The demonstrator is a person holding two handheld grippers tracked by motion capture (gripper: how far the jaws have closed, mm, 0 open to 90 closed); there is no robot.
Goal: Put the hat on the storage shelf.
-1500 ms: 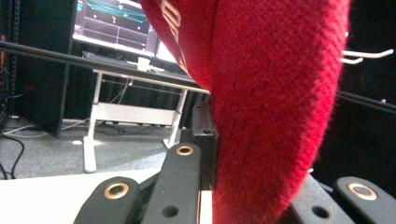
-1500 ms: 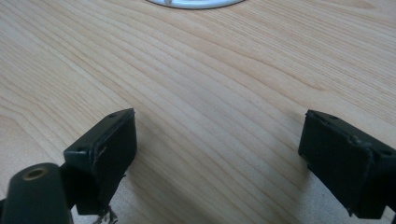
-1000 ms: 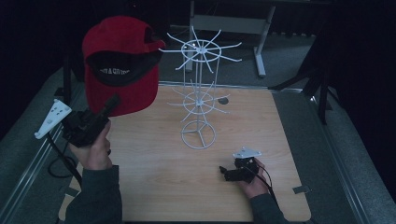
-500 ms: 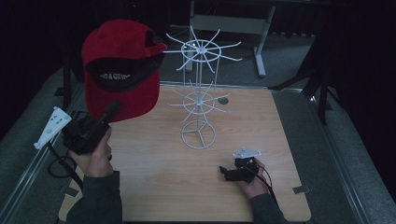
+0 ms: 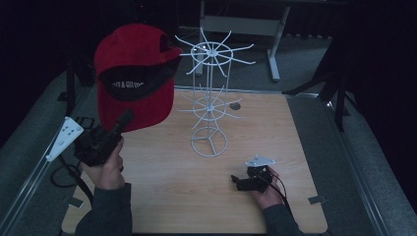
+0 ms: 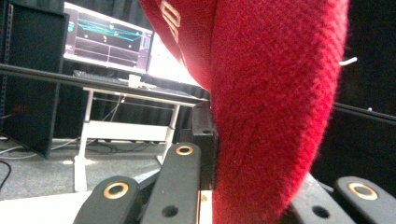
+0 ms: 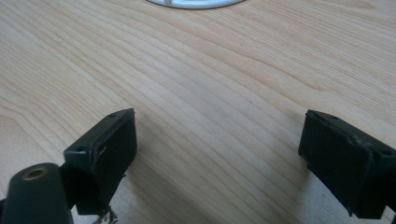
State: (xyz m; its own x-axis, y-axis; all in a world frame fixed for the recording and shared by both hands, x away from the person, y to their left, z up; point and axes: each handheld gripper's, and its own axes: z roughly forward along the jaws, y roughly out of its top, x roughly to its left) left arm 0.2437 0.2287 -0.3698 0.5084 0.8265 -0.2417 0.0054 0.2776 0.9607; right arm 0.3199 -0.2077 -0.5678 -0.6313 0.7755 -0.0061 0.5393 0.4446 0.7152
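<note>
Left hand-held gripper (image 5: 125,119) clenched on brim of red cap (image 5: 133,73), cap lifted above far-left part of tabletop (image 5: 295,147). White wire stand (image 5: 210,103) just right of cap, upright; top spokes at cap level, nothing hanging on them. Left hand nearer stand. Right hand-held gripper (image 5: 235,181) released, resting low on near-right tabletop, holding nothing.

Two black handheld claws. Left claw (image 5: 127,118): chunky black body, white three-cornered plate with small dark holes at its outer side, black cable looping below. Close up, matte black jaw links with brass-ringed rivets and plain screw holes. Right claw (image 5: 235,180): smaller black body, pale three-cornered plate on top, thin black cable trailing back. Blocky, scuffed black pads (image 7: 109,149). Dark grey-green long sleeves on both forearms.
</note>
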